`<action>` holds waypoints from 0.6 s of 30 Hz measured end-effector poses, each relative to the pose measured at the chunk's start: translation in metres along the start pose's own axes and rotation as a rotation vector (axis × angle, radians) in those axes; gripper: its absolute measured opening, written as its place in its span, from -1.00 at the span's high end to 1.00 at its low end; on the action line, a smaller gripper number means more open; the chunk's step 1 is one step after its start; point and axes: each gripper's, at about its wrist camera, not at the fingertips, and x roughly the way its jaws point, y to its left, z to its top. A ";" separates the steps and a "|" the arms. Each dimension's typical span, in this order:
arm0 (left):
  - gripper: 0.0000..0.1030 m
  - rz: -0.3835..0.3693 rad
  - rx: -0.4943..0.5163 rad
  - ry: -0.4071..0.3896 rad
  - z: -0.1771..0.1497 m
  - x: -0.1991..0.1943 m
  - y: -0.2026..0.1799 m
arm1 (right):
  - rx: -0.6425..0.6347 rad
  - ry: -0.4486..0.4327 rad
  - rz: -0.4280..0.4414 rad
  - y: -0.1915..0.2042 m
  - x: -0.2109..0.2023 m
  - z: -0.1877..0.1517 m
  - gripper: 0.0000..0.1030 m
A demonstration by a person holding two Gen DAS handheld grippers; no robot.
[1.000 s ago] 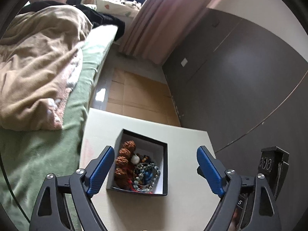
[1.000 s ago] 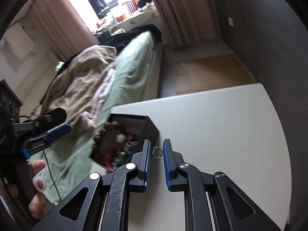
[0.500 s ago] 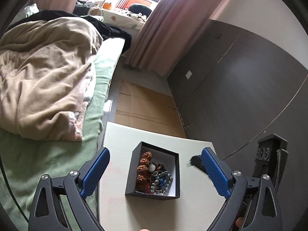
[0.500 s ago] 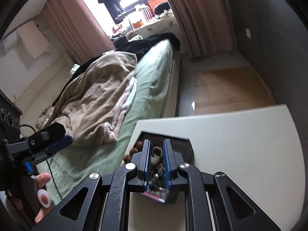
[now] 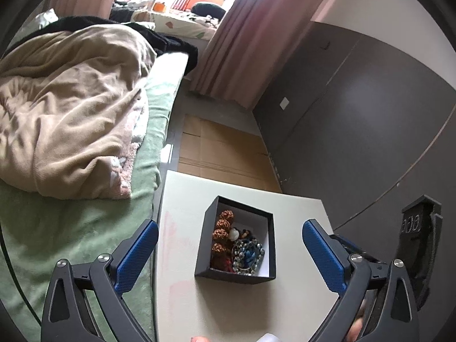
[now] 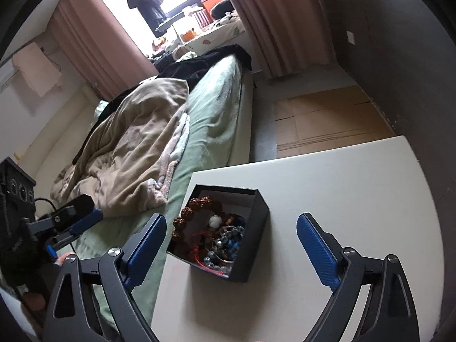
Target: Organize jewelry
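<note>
Beads and bracelets [image 5: 239, 249] all sit in black box [image 5: 236, 279] | white table [image 6: 342, 199] bare (looks nearly done) | right gripper [image 6: 230, 238] just opened wide, empty | left gripper [image 5: 230, 242] wide, empty

Beige blanket [image 5: 65, 108] on green bed [image 5: 71, 228] — pink curtains [image 5: 242, 42]

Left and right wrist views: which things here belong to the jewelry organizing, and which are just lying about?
Job:
- square black cardboard box
- brown knobbly bead bracelet
- blue and silver bead bracelet
- white tabletop

Lying about:
- crumpled beige blanket
- green bedsheet
- flattened brown cardboard
- pink curtain
</note>
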 end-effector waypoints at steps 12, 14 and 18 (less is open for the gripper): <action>-0.99 -0.021 0.124 0.023 -0.027 -0.008 -0.035 | 0.016 -0.015 -0.126 -0.014 -0.049 -0.025 -1.00; -0.99 -0.019 0.153 0.016 -0.033 -0.012 -0.043 | 0.002 -0.027 -0.146 -0.014 -0.058 -0.028 -1.00; -0.99 0.007 0.218 0.011 -0.044 -0.016 -0.060 | 0.017 -0.047 -0.177 -0.023 -0.076 -0.041 -1.00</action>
